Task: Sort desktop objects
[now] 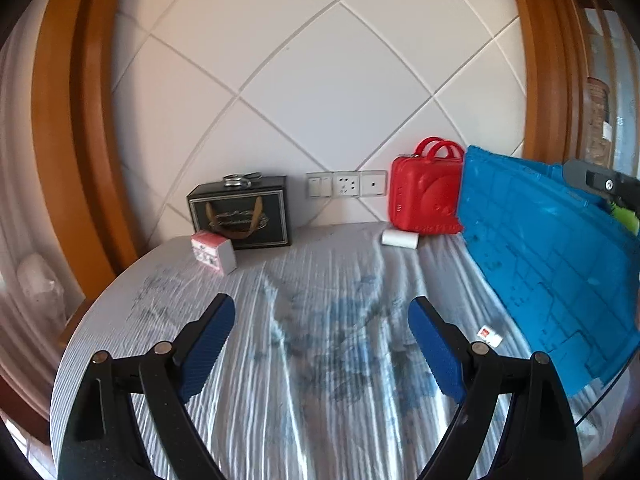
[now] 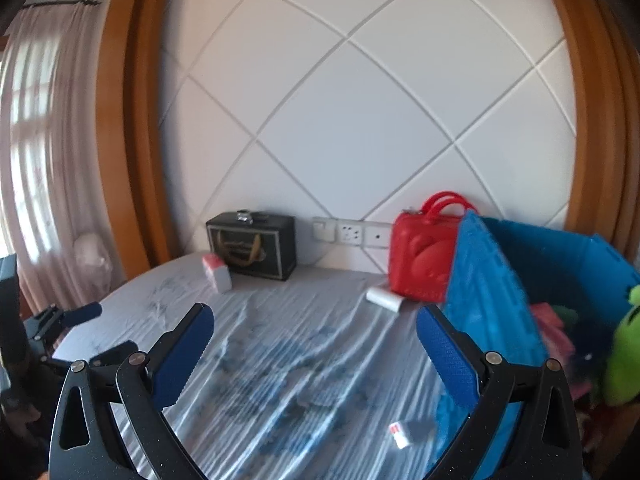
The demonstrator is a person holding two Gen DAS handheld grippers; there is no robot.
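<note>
Both grippers hang above a round table covered with a wrinkled, pale striped cloth printed in blue. The left gripper has its blue-padded jaws spread wide with nothing between them, only cloth below. The right gripper is likewise released, its jaws apart and empty. At the back of the table, against the white diamond-panelled wall, stands a black gift box with brown ribbon handles and a small metallic item on its lid, too blurred to name. Just in front of its left corner lies a small pink-and-white box. To the right of a row of wall sockets stands a red carry case with two loop handles, and a white roll lies just before it on the cloth. A blue plastic crate sits at the right side of the table, touching or nearly touching the red case; in the right wrist view it holds a green plush toy and some pinkish items. A tiny white block with a red mark lies on the cloth near the crate's front wall, close beside the right gripper's right finger. At far left in the right wrist view, sheer curtains cover a bright window.
</note>
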